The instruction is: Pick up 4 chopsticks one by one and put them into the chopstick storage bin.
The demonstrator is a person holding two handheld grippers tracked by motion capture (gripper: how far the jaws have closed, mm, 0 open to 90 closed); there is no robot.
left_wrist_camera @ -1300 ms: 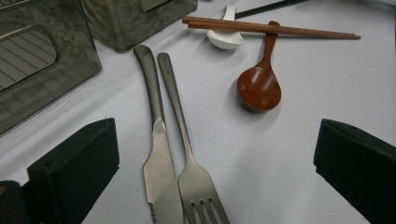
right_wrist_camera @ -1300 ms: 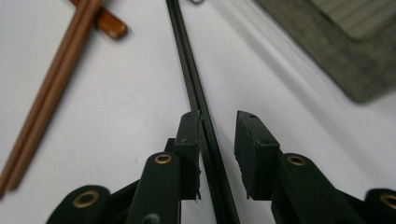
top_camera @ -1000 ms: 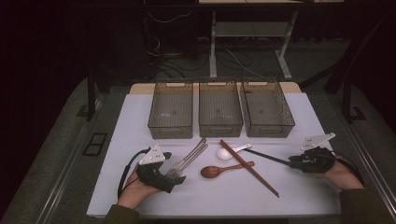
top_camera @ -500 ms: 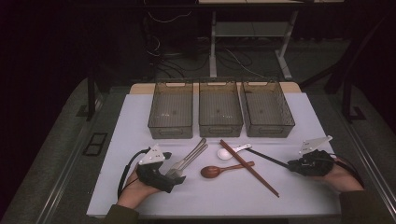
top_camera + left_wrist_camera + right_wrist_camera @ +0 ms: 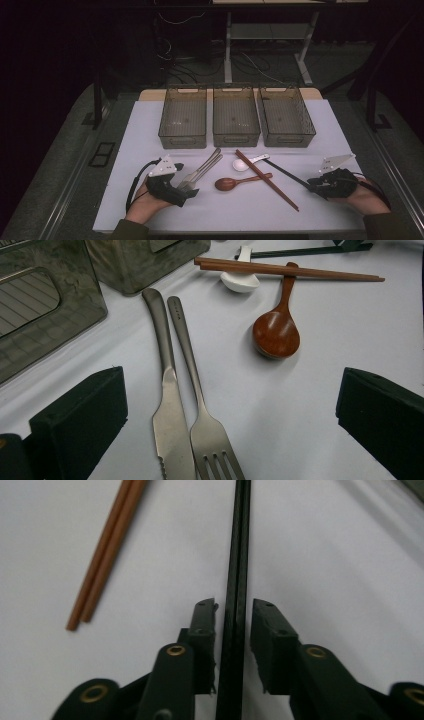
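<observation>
Two black chopsticks (image 5: pixel 235 580) lie on the white table (image 5: pixel 150 130) between the right gripper (image 5: pixel 235 645) jaws, which have just been opening, slim gaps either side | risk: closing off-centre grabs one stick, the other rolls | left gripper (image 5: pixel 225 420) spread wide over knife (image 5: pixel 167 405) and fork (image 5: pixel 202 410), untouched

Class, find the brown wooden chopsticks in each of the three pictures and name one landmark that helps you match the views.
High view: brown chopsticks lie diagonally at centre, crossing the wooden spoon's handle.
Left gripper view: along the top, over that spoon's handle.
Right gripper view: their ends at upper left.
Shared landmark: the black chopsticks beside them.
</observation>
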